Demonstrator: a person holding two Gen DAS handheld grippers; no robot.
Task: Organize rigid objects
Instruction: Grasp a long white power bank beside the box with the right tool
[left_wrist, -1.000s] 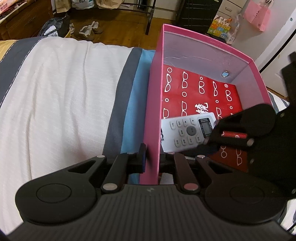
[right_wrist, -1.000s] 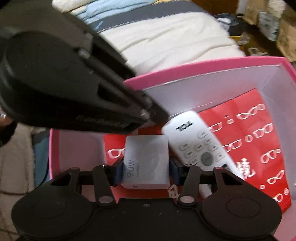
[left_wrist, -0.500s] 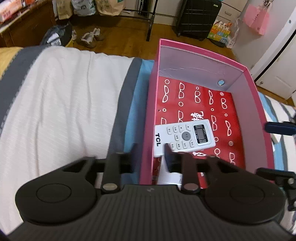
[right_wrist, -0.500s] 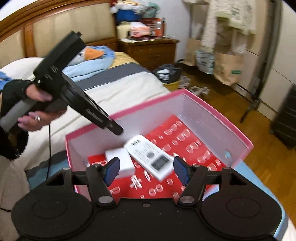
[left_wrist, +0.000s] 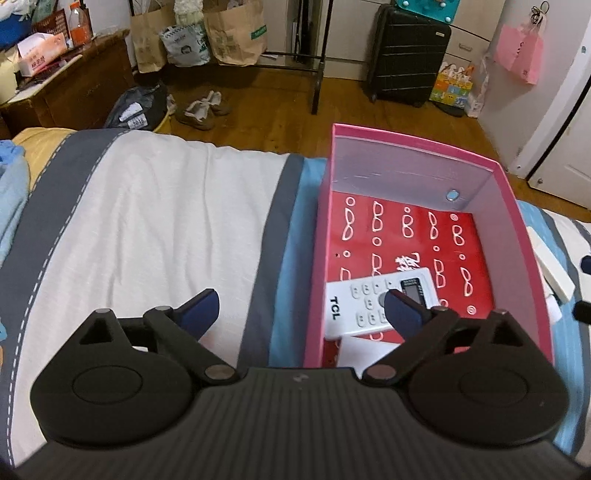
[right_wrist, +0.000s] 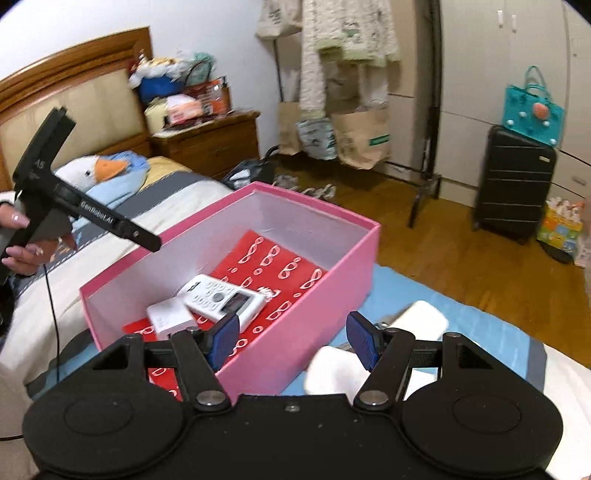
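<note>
A pink box (left_wrist: 317, 258) (right_wrist: 306, 321) with a red patterned floor sits on the bed. Inside lie a white TCL remote (left_wrist: 373, 306) (right_wrist: 221, 299) and a white charger block (right_wrist: 170, 317), side by side. My left gripper (left_wrist: 301, 306) is open and empty, above the box's left wall. My right gripper (right_wrist: 291, 341) is open and empty, above the box's near wall. White objects (right_wrist: 417, 321) lie on the bed just outside the box, one also in the left wrist view (left_wrist: 550, 266).
The bed (left_wrist: 147, 229) has a white, grey and blue striped cover. A goose plush (right_wrist: 103, 170) lies near the headboard. Beyond the bed are a wooden floor, shoes (left_wrist: 203, 109), paper bags, a black suitcase (left_wrist: 406, 55) and a nightstand (right_wrist: 210, 144).
My right gripper let go of the charger block in the box, opened and pulled back and up. My left gripper released the box wall, opened wide and lifted away.
</note>
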